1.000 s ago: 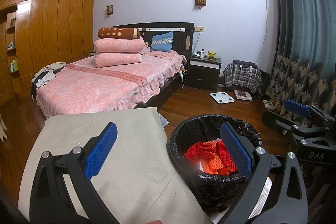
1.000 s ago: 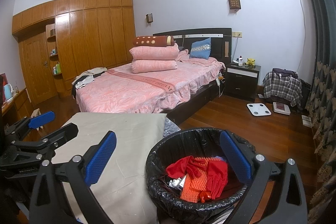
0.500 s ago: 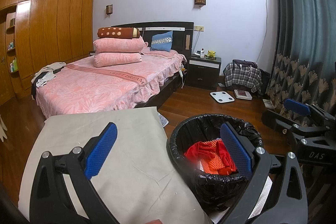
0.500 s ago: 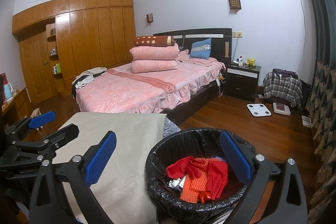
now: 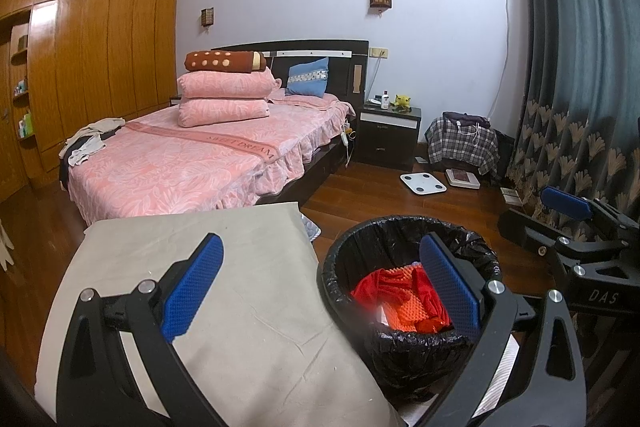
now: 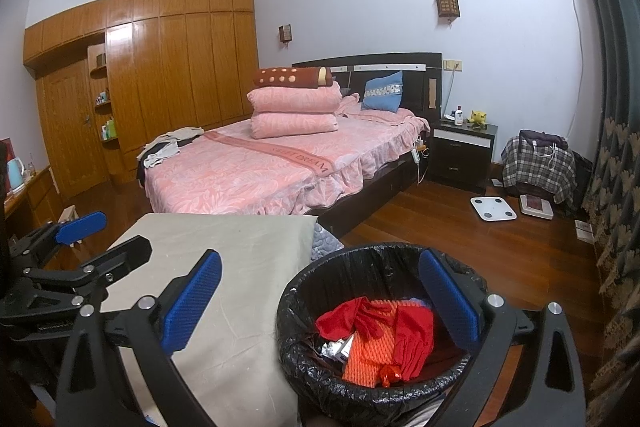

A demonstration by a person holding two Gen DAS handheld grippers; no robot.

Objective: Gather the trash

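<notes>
Black-lined bin (image 5: 408, 291): left wrist view — red and orange trash inside, just beside the cloth-covered table (image 5: 224, 307).
Left claw (image 5: 320, 287): wide, empty.
Right wrist view: right claw (image 6: 320, 301) wide, empty — bin (image 6: 376, 339) below.
Change: nothing has shifted in the last second; collecting looks finished or paused.

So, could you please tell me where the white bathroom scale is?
The white bathroom scale lies on the wooden floor at right in both views, between the black nightstand and a second, smaller scale.
</notes>
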